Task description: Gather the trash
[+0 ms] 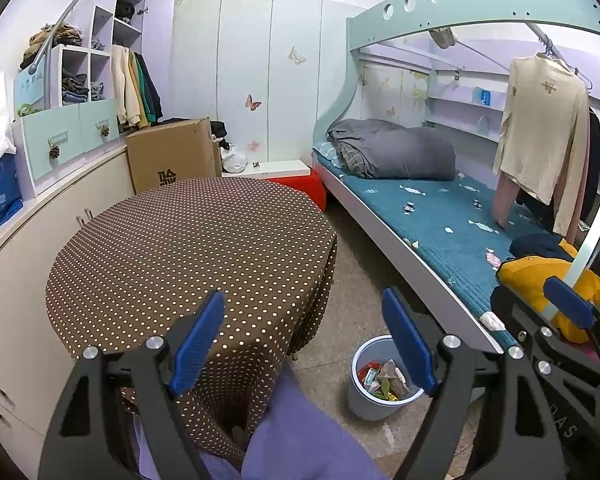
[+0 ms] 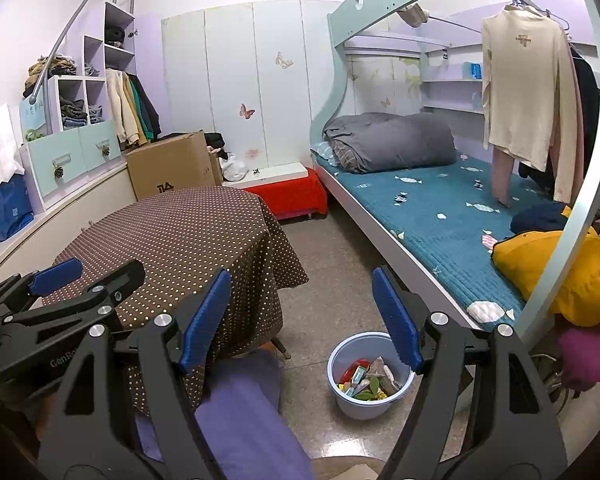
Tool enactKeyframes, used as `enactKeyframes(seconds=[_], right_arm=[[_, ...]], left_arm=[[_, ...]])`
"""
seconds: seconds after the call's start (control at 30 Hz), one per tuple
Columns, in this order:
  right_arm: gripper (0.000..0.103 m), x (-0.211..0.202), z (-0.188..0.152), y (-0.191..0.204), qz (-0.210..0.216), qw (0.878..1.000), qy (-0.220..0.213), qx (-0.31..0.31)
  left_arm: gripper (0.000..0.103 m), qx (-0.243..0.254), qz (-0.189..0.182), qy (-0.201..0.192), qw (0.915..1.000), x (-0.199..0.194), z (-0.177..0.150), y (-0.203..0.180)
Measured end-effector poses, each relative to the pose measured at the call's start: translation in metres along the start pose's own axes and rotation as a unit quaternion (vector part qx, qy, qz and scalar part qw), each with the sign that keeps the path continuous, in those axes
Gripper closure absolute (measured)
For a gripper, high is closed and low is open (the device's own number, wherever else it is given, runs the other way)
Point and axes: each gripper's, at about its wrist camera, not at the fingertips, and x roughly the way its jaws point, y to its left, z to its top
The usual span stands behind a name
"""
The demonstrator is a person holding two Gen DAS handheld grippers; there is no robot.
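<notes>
A person's purple-clad leg (image 1: 312, 432) fills the bottom of the left wrist view, with the left gripper (image 1: 306, 340) spread wide above it, its blue pads (image 1: 198, 338) apart and nothing between them. To the left, a table under a brown polka-dot cloth (image 1: 188, 248) stands bare beside a run of white cabinets (image 1: 32, 240), pale green drawers (image 1: 70, 136) and open shelves stuffed with clothes. A cardboard box (image 1: 172, 152) sits behind the table, near wardrobe doors with butterfly stickers (image 1: 253, 102). On the tiled floor between table and bed stands the light blue trash bin (image 1: 374, 396), holding wrappers, paper scraps and green leaves; it appears just below the gripper's right pad. Farther right, a bunk bed (image 1: 440, 216) with a teal mattress carries a folded grey quilt (image 1: 396, 152), scattered small scraps of paper (image 1: 478, 226) and a yellow garment (image 1: 540, 280), and a cream shirt (image 1: 540, 120) hangs from a rail. In the right wrist view, the right gripper (image 2: 302, 320) is likewise released and empty, the bin (image 2: 370, 404) on the floor beneath its right pad.
</notes>
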Motion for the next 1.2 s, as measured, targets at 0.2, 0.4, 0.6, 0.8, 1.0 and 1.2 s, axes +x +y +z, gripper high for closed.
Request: enactKeyframes(seconds=[0.2, 0.4, 0.6, 0.8, 1.0, 1.2], right_arm=[[0.030, -0.002, 0.000, 0.001, 0.000, 1.000, -0.002, -0.001], [0.030, -0.002, 0.000, 0.002, 0.004, 1.000, -0.003, 0.000], [0.030, -0.005, -0.001, 0.003, 0.004, 1.000, -0.005, 0.000], [0.030, -0.007, -0.001, 0.003, 0.005, 1.000, -0.005, 0.000], [0.030, -0.008, 0.000, 0.004, 0.007, 1.000, -0.005, 0.002], [0.030, -0.009, 0.000, 0.003, 0.009, 1.000, -0.005, 0.003]], left_arm=[[0.024, 0.001, 0.005, -0.003, 1.0000, -0.003, 0.000, -0.001], [0.024, 0.002, 0.007, -0.006, 1.0000, -0.006, 0.000, -0.002], [0.024, 0.003, 0.010, -0.008, 0.9999, -0.008, -0.001, -0.003], [0.024, 0.003, 0.012, -0.010, 0.9999, -0.010, -0.003, -0.006], [0.024, 0.003, 0.014, -0.012, 0.9998, -0.011, -0.004, -0.009], [0.024, 0.004, 0.016, -0.013, 0.9998, -0.011, -0.004, -0.009]])
